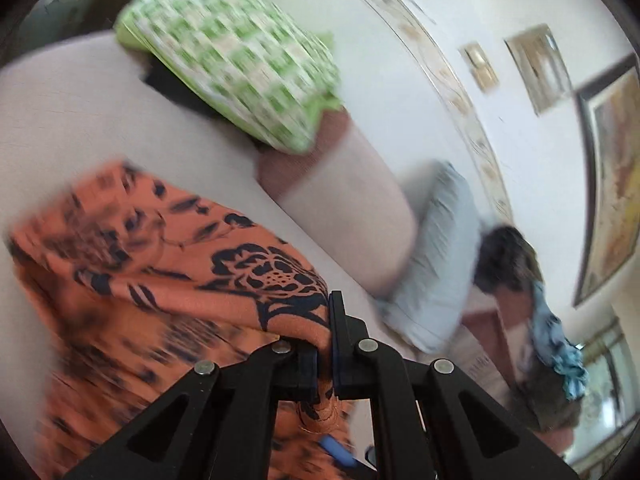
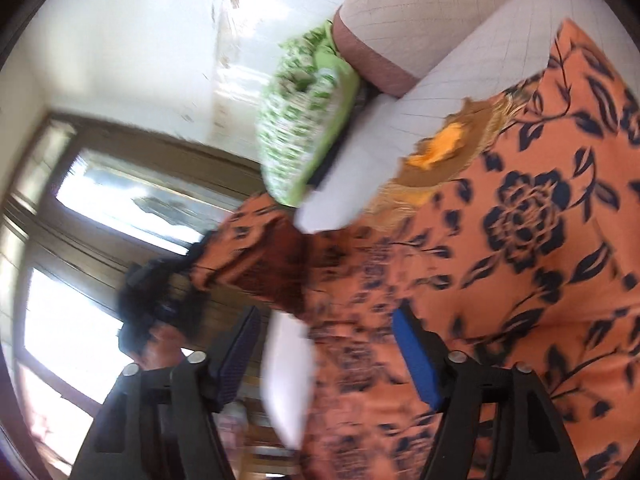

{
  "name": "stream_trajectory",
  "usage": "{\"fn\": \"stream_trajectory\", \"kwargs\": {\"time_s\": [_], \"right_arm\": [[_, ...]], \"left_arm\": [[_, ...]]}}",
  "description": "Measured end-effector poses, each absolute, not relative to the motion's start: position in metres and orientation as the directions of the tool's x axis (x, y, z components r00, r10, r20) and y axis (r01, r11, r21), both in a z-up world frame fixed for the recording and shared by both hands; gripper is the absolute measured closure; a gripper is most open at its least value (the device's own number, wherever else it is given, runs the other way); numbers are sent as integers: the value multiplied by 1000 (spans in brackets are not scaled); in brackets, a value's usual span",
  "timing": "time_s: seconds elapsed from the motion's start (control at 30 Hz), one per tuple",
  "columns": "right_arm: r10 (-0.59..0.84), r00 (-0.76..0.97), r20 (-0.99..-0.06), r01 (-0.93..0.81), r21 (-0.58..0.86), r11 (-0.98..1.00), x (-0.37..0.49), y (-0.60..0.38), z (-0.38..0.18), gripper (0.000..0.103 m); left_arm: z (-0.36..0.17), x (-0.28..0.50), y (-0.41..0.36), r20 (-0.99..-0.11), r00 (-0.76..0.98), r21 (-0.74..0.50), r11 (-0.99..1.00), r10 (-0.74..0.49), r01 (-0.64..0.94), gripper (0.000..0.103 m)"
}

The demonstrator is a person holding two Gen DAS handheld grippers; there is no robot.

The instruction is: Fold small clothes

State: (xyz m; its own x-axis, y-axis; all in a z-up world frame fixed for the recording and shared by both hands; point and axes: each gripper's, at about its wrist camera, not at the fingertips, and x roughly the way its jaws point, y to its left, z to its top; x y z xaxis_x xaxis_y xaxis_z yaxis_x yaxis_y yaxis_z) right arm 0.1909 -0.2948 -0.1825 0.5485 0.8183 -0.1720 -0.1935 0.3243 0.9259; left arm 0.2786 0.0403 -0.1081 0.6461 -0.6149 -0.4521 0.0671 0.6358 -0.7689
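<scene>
The orange garment (image 1: 160,264) with dark floral print lies spread on the pale sofa seat (image 1: 60,112), its length running from the near edge toward the far backrest; motion blur hides its exact outline. The left gripper (image 1: 324,344) is clamped on a bunched fold of it at the cloth's near right side. In the right wrist view, the right gripper (image 2: 324,344) has its fingers apart over the fabric (image 2: 520,220), gripping nothing. A green checked cushion (image 1: 236,60) sits beyond, against the backrest.

Black grippers (image 2: 326,344), blue finger pads (image 2: 416,356), silver screws
</scene>
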Motion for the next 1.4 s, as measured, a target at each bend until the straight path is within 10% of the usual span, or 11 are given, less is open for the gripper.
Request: {"fn": "stream_trajectory", "kwargs": {"time_s": [0.53, 0.6, 0.67, 0.77, 0.93, 1.23, 1.4], "right_arm": [[727, 684, 55, 2, 997, -77, 194, -361, -231, 19], [671, 742, 2, 16, 1000, -22, 186, -374, -229, 28], [635, 772, -42, 21, 999, 42, 183, -385, -224, 71], [589, 788, -179, 52, 973, 226, 185, -392, -209, 89], [538, 789, -296, 95, 925, 369, 193, -389, -201, 92], [413, 830, -374, 119, 843, 525, 207, -401, -189, 95], [301, 880, -368, 135, 801, 584, 204, -418, -176, 96]], "left_arm": [[-173, 256, -109, -438, 468, -858, 513, -767, 38, 99], [-180, 254, -109, -470, 459, -838, 544, -754, 35, 99], [-186, 254, -109, -504, 449, -816, 577, -738, 32, 98], [-199, 252, -111, -582, 395, -761, 648, -711, 45, 93], [-229, 248, -126, -727, 215, -653, 754, -652, 79, 51], [-211, 239, -48, -734, 338, -578, 803, -589, 145, 50], [-187, 251, 27, -720, 596, -457, 889, -356, -20, 41]]}}
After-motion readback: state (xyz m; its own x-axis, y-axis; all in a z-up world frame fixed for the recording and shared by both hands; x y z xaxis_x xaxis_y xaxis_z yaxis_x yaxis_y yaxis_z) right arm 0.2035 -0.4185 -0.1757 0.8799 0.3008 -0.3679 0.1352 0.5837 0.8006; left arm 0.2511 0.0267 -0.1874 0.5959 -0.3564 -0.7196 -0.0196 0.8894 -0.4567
